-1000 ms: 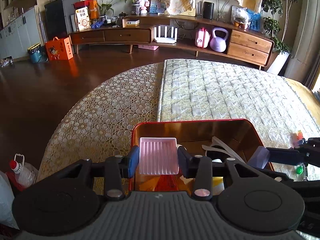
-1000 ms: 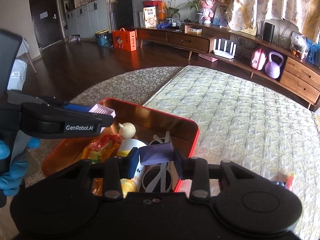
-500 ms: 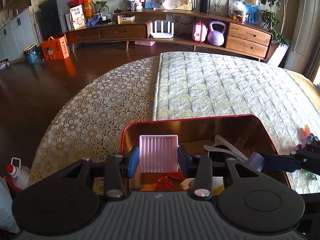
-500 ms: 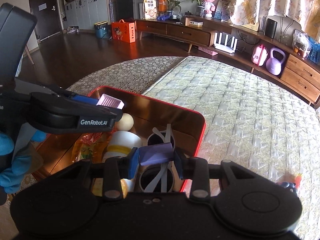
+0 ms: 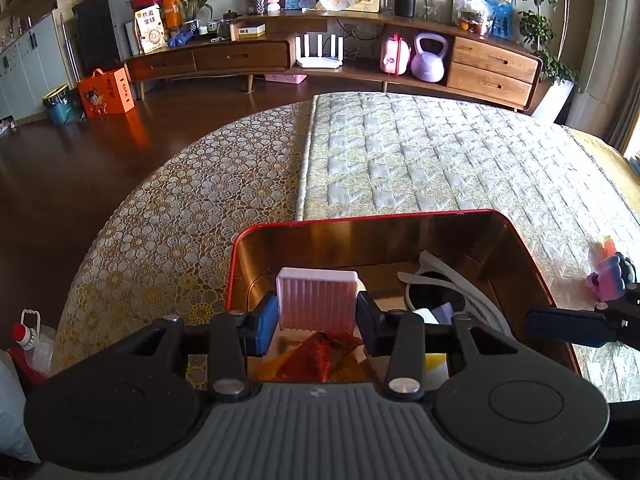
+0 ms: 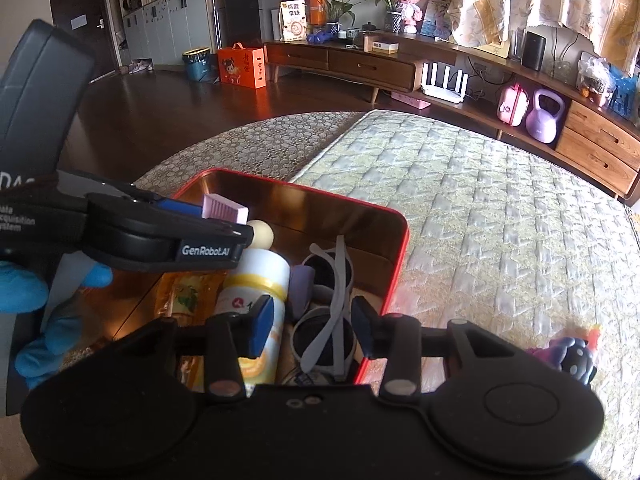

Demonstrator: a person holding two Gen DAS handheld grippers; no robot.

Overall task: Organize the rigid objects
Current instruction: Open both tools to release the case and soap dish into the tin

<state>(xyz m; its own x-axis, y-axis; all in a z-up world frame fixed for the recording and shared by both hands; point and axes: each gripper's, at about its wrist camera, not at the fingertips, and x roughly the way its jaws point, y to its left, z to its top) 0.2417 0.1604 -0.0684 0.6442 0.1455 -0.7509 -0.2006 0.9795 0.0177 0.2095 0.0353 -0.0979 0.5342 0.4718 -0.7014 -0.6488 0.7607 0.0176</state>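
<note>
My left gripper (image 5: 317, 320) is shut on a pink ribbed tray (image 5: 317, 299) and holds it above the red tin box (image 5: 360, 216); the tray also shows in the right wrist view (image 6: 224, 208). My right gripper (image 6: 313, 322) is open and empty above the box (image 6: 396, 264). A purple block (image 6: 301, 285) lies in the box beside grey sunglasses (image 6: 334, 300), a white and yellow bottle (image 6: 256, 280), a cream ball (image 6: 261, 234) and orange snack packets (image 6: 184, 296).
The box sits on a quilted mat (image 5: 440, 160) over a lace tablecloth (image 5: 180, 208). A small purple and orange toy (image 6: 572, 354) lies on the mat to the right of the box. A wooden sideboard (image 5: 320, 56) stands across the room.
My right gripper has opened and let go of the purple block, which now lies in the box. My left gripper still holds the pink tray and both views have tilted down over the box.
</note>
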